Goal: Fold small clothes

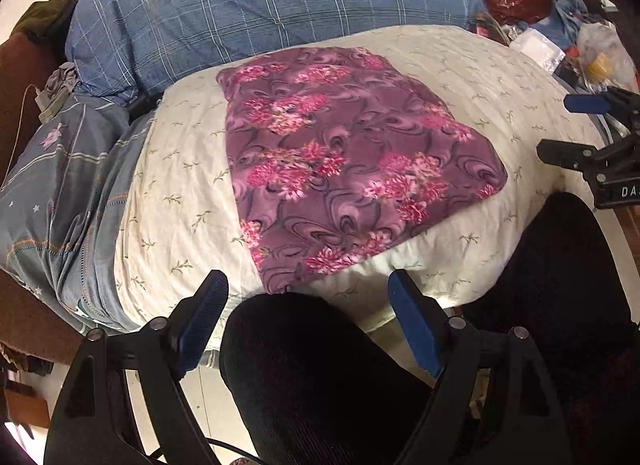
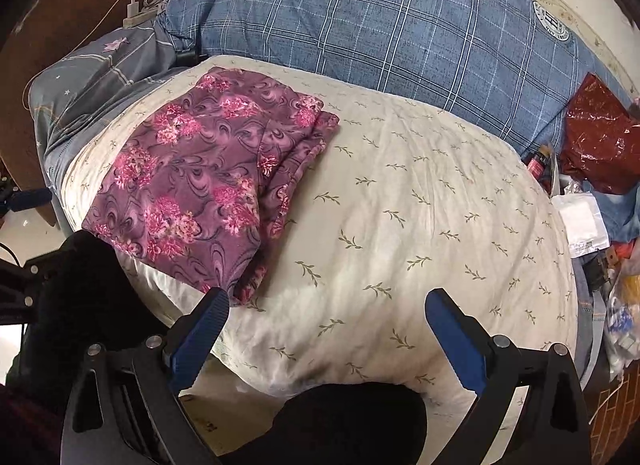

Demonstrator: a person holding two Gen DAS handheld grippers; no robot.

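Observation:
A purple garment with pink flowers (image 1: 344, 169) lies folded flat on a cream leaf-print cushion (image 1: 180, 193). In the right wrist view the garment (image 2: 200, 185) sits on the cushion's (image 2: 420, 225) left half, its layered fold edges facing right. My left gripper (image 1: 306, 281) hovers open just before the garment's near corner, with nothing between its fingers. My right gripper (image 2: 328, 299) also stands open, over bare cushion just right of the garment's near corner. From the left wrist view the right gripper (image 1: 568, 129) shows at the right edge, off the cloth.
A blue plaid quilt (image 1: 260, 17) lies behind the cushion, a grey starred pillow (image 1: 60, 185) to its left. A red plastic bag (image 2: 600, 137) and loose clutter (image 2: 584, 225) crowd the right. A person's knees in black trousers (image 1: 320, 377) are under the grippers.

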